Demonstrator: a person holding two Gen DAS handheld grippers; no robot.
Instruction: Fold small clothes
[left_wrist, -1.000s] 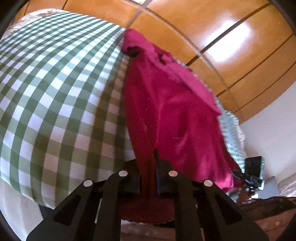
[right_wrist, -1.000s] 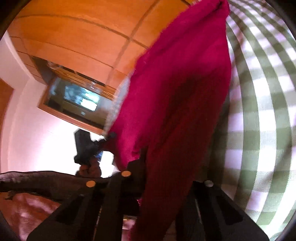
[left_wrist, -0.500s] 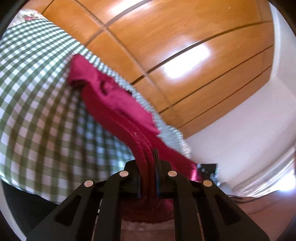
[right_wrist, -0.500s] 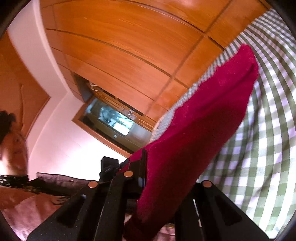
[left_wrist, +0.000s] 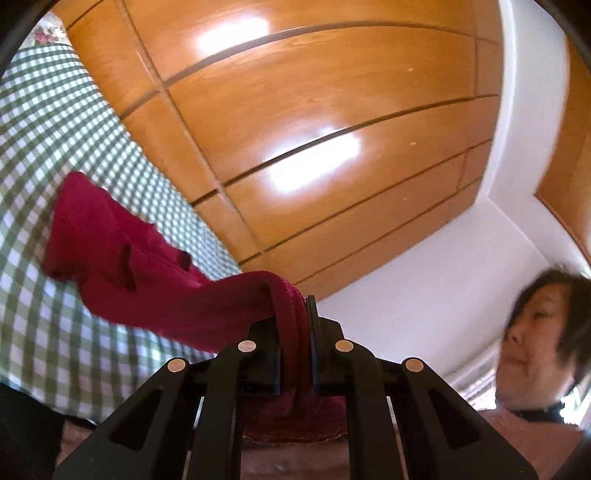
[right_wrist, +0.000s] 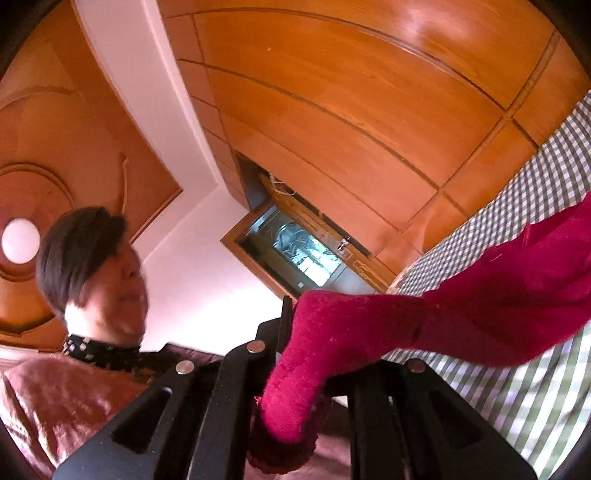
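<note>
A dark red knitted garment (left_wrist: 147, 280) hangs stretched in the air between both grippers, above the green-and-white checked cloth (left_wrist: 55, 147). My left gripper (left_wrist: 293, 310) is shut on one bunched edge, which folds over its fingertips. In the right wrist view the same garment (right_wrist: 480, 314) drapes over my right gripper (right_wrist: 306, 321) and hides one finger. That gripper pinches the fabric, and its jaws are just starting to open with the cloth still between them. The far end of the garment trails toward the checked cloth (right_wrist: 535, 192).
Glossy wooden panels (left_wrist: 314, 129) fill the background in both views. The person (right_wrist: 92, 266) holding the grippers is close behind them, in a brownish top. A glass-fronted wooden door (right_wrist: 295, 251) sits low in the wall.
Both grippers rose and tilted up from the checked cloth, lifting the red garment off it. The wall and the person came into view. Both grips held.
</note>
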